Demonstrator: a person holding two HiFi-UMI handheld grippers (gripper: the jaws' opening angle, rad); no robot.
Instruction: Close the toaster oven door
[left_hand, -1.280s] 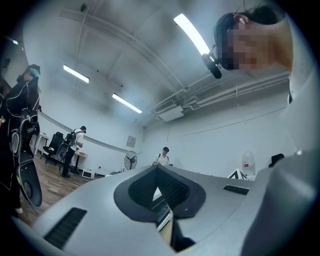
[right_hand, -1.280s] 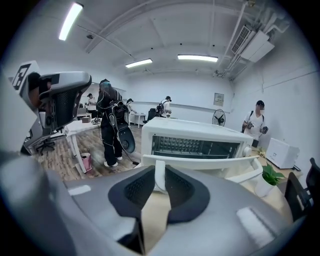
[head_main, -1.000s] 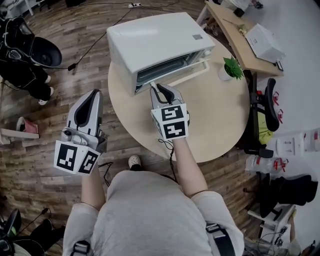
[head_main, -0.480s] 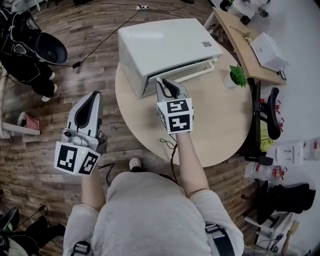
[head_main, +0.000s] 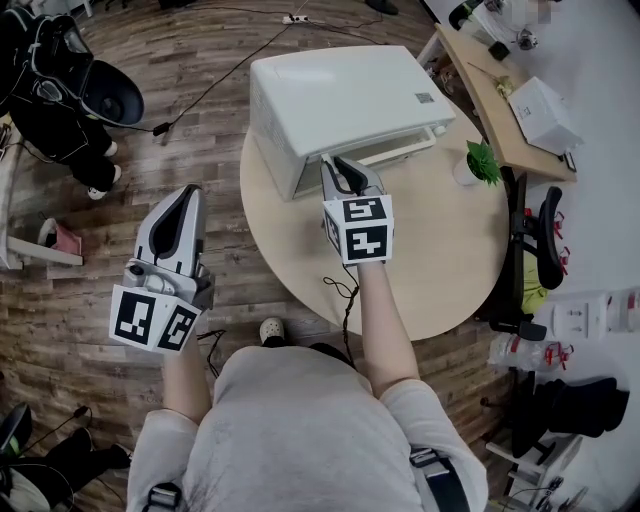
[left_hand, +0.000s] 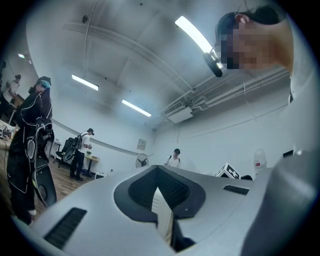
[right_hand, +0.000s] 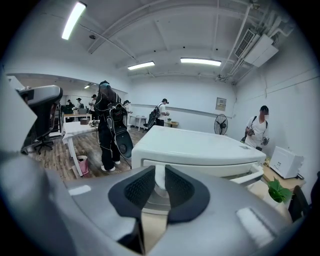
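Observation:
A white toaster oven (head_main: 345, 95) stands on the far side of a round wooden table (head_main: 440, 250). Its door is swung up, almost against the oven front, with a narrow gap left along its right part (head_main: 400, 148). My right gripper (head_main: 338, 166) is shut on the left end of the door's white handle bar (right_hand: 159, 176), which shows between the black pads in the right gripper view, the oven (right_hand: 200, 147) just behind it. My left gripper (head_main: 184, 197) hangs off the table to the left over the wood floor, pads together on nothing (left_hand: 159, 172).
A small potted plant (head_main: 482, 162) stands at the table's right edge. A wooden desk (head_main: 490, 90) with a white box (head_main: 545, 110) and an office chair (head_main: 535, 230) lie to the right. A person in black (head_main: 45, 80) stands at the far left. Cables cross the floor.
The oven door has swung up from about half open to nearly shut, with my right gripper moving forward and up on its handle. The left gripper has stayed put.

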